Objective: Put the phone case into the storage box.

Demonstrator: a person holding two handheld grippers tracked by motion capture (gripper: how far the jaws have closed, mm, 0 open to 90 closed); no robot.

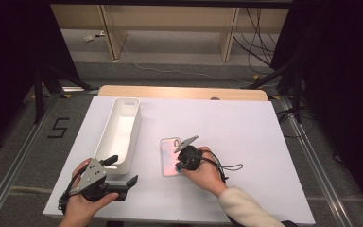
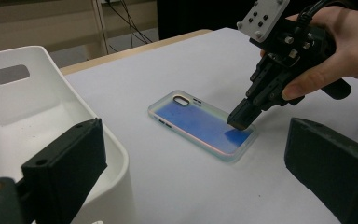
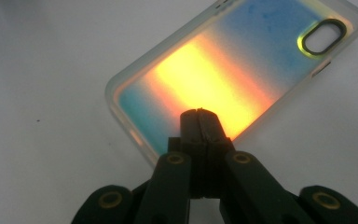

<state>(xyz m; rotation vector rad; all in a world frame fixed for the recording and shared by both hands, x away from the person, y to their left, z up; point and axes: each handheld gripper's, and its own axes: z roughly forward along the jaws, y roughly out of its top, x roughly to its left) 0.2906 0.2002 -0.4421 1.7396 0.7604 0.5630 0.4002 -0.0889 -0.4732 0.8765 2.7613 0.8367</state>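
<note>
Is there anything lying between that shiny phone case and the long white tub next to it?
Nothing visible: only bare white table separates the iridescent translucent phone case from the long white plastic tub. The right tool, shut, points down at the case's near end.

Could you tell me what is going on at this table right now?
A person holds tongs in each hand. The right tongs are shut, with their tip over the near end of a phone case that lies flat on the white table; whether they touch it is unclear. The left tongs stand open beside the near end of a white bin, holding nothing.
</note>
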